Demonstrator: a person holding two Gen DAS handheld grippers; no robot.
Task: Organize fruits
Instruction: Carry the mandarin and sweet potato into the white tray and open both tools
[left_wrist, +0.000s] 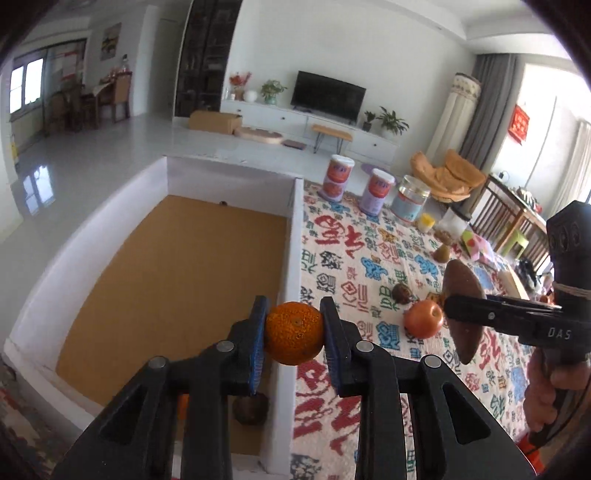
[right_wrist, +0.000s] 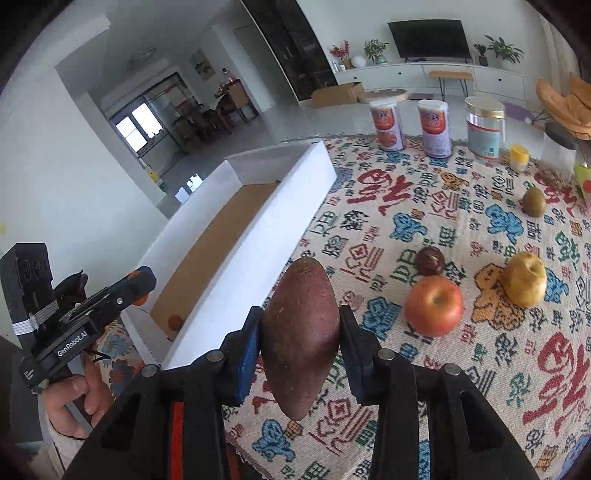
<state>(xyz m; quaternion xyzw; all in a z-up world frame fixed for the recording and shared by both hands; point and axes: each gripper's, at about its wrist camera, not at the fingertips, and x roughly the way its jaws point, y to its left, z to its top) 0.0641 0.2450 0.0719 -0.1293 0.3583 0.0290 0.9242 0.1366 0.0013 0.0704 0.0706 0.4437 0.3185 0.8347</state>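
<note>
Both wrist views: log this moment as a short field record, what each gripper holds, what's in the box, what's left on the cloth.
left gripper: shut on orange, held above the box wall
right gripper: shut on sweet potato, held over the cloth
white box: at least one dark round fruit inside
patterned cloth: red apple, yellow apple, pear, dark fruit

We are seeing only part of a dark round fruit (left_wrist: 251, 409) in the white box (left_wrist: 110, 218), since the left tongs (left_wrist: 294, 334) are covering its top, and a sliver of something orange (left_wrist: 182, 406) beside it is staying too hidden to name. In the right wrist view the left tongs (right_wrist: 142, 284) are hiding nearly all of their orange (right_wrist: 139, 300). The labels on the two cans (right_wrist: 410, 123) are looking too small to read.
</note>
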